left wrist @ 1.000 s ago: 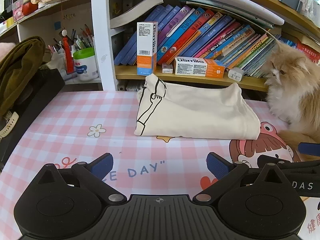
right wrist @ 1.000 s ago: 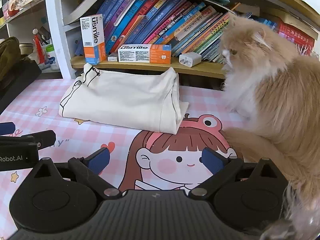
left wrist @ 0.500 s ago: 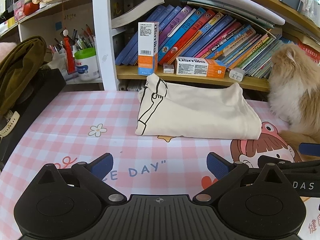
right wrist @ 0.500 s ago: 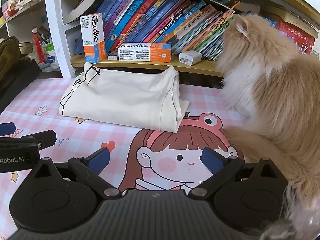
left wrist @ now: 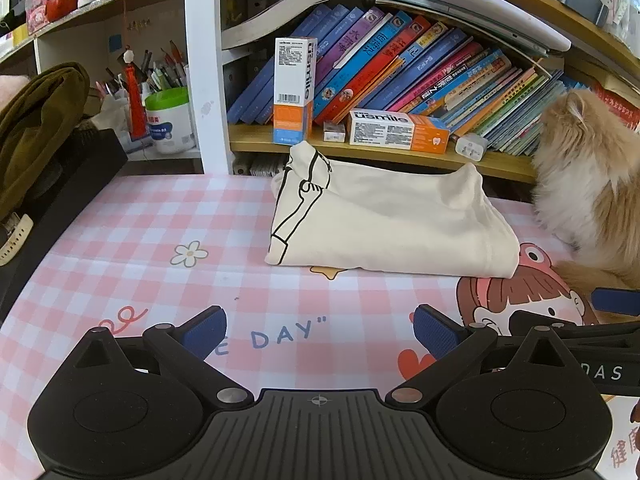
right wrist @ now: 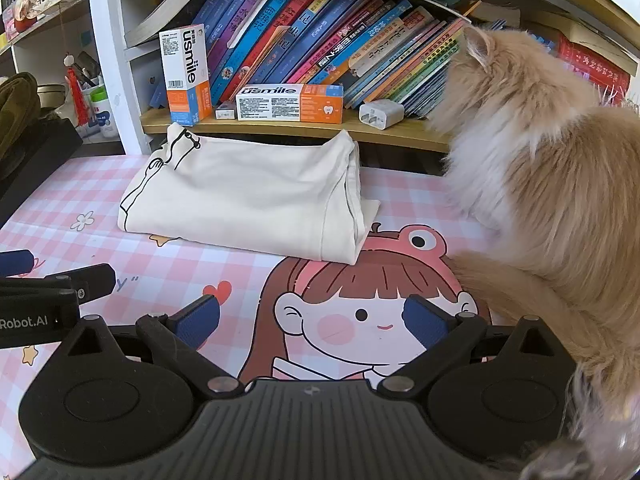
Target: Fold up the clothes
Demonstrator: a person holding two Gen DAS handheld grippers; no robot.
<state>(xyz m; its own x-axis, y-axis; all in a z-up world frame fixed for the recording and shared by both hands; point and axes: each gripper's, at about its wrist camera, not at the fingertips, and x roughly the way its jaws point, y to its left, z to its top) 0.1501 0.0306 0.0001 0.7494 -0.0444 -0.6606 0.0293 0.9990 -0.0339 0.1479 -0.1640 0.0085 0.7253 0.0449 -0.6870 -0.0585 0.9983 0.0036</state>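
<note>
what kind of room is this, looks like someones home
Most likely a home study or bedroom desk: a shelf of leaning books, a fluffy cat sitting on the pink checked cartoon mat, and a folded cream garment.

- Home study corner: bookshelf (left wrist: 360, 148) of leaning books (left wrist: 400, 68) across the frame's top
- Pen pot (left wrist: 170, 116), upper left
- Fluffy cat (right wrist: 540, 184), right
- Pink checked cartoon desk mat (left wrist: 160, 220)

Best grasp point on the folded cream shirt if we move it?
Probably pinch the cream shirt at its stacked right end, right gripper coming in low from the near side: layers bunch thick there, and the cat crowds the far right.
</note>
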